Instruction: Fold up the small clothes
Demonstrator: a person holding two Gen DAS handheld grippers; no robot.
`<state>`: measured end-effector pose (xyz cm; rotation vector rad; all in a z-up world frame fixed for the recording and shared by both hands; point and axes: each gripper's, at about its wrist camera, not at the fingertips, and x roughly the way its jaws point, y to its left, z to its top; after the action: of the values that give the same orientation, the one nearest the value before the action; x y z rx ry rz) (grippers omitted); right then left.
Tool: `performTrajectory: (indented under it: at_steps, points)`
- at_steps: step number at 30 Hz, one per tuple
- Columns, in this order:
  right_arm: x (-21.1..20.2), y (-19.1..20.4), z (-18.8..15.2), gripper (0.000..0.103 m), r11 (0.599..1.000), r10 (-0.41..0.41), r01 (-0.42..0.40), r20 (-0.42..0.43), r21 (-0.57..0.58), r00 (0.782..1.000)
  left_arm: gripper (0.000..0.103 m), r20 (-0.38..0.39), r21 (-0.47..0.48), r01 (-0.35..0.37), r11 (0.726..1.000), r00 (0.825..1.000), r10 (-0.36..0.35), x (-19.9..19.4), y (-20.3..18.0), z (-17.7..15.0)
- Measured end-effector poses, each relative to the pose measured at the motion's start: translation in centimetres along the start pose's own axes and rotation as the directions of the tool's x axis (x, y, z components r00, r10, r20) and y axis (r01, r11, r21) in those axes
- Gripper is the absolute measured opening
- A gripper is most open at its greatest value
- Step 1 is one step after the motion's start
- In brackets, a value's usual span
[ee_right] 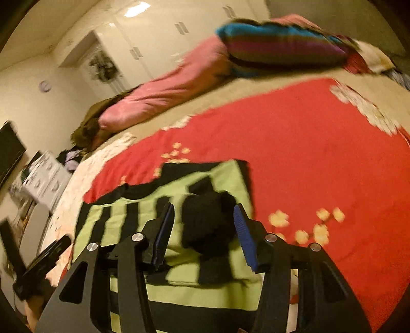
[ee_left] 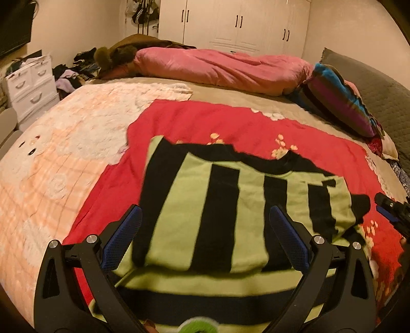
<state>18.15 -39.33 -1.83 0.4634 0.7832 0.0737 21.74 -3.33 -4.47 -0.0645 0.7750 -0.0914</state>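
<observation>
The green-and-black striped knit garment [ee_left: 230, 205] lies partly folded on the red floral blanket [ee_left: 194, 120], spread flat, probably so creases fall straight; the left gripper [ee_left: 205, 238] hovers wide open over its near edge, holding nothing. The right gripper [ee_right: 205, 230] stands moderately open around a black cuff [ee_right: 207, 220], seemingly without pinching it; no containers hold clothes here.

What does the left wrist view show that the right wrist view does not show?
Only the left wrist view shows the grey headboard and the whole front of the striped garment between the open left gripper.

Only the right wrist view shows the wall clock and a black sleeve end between the open right gripper.

Both show the red blanket, the pink duvet and the white wardrobe.
</observation>
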Motion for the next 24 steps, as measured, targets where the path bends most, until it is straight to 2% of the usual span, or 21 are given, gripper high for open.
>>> performTrajectory:
  at_steps: [3,7,12,16,18,24]
  points:
    - [0.6,1.5,0.4,0.048,0.999,0.026,-0.026,-0.011,-0.042,1.0,0.093,-0.051,0.014,0.041,0.999,0.998,-0.041,2.0,-0.7,-0.2]
    - [1.4,3.0,0.4,0.048,0.996,0.025,-0.028,-0.036,-0.088,0.999,0.093,-0.123,0.052,0.037,0.998,0.992,-0.031,4.3,-1.0,-0.9]
    - [3.6,4.1,0.2,0.048,0.99,-0.003,-0.012,-0.11,-0.138,0.994,0.093,-0.167,0.064,0.038,0.997,0.986,-0.026,6.0,-0.5,-1.4]
    - [6.5,4.3,0.1,0.046,0.978,-0.112,0.078,-0.169,-0.195,0.979,0.093,-0.179,0.046,0.056,0.997,0.983,-0.047,6.4,0.1,-1.8]
    - [8.3,3.5,0.1,0.046,0.972,-0.167,0.124,-0.216,-0.198,0.962,0.093,-0.18,0.046,0.061,0.997,0.982,-0.052,6.4,0.1,-1.8]
    - [10.8,2.6,-0.3,0.047,0.968,-0.195,0.146,-0.247,-0.202,0.949,0.093,-0.176,0.04,0.082,0.996,0.982,-0.074,6.6,0.5,-2.3]
